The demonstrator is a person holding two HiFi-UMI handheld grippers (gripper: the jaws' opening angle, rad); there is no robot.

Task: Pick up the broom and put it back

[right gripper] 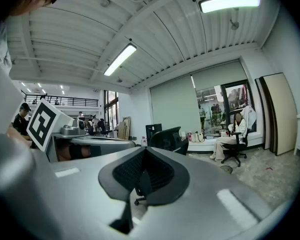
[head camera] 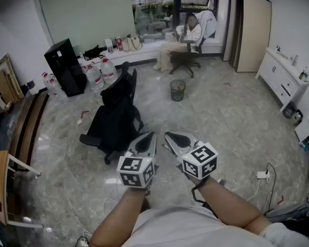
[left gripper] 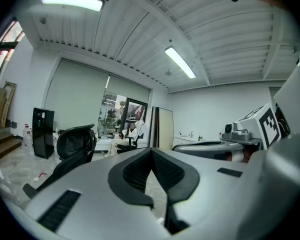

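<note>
No broom shows in any view. Both grippers are held side by side at chest height over the marble floor, pointing forward into the room. My left gripper (head camera: 151, 134) has its jaws together with nothing between them; in its own view the black pads (left gripper: 140, 171) meet at the tip (left gripper: 151, 151). My right gripper (head camera: 167, 134) is also shut and holds nothing, its tips meeting (right gripper: 144, 150) in its own view. Each gripper sees the other beside it: the right gripper (left gripper: 225, 146) and the left gripper (right gripper: 90, 143).
A black office chair (head camera: 116, 112) stands just ahead on the floor. Beyond it are a small waste bin (head camera: 177, 90) and a person seated by the window (head camera: 188, 35). Water bottles (head camera: 100, 71) and a black cabinet (head camera: 64, 66) stand back left, a white sideboard (head camera: 280, 78) right, a power strip (head camera: 261, 175) near right.
</note>
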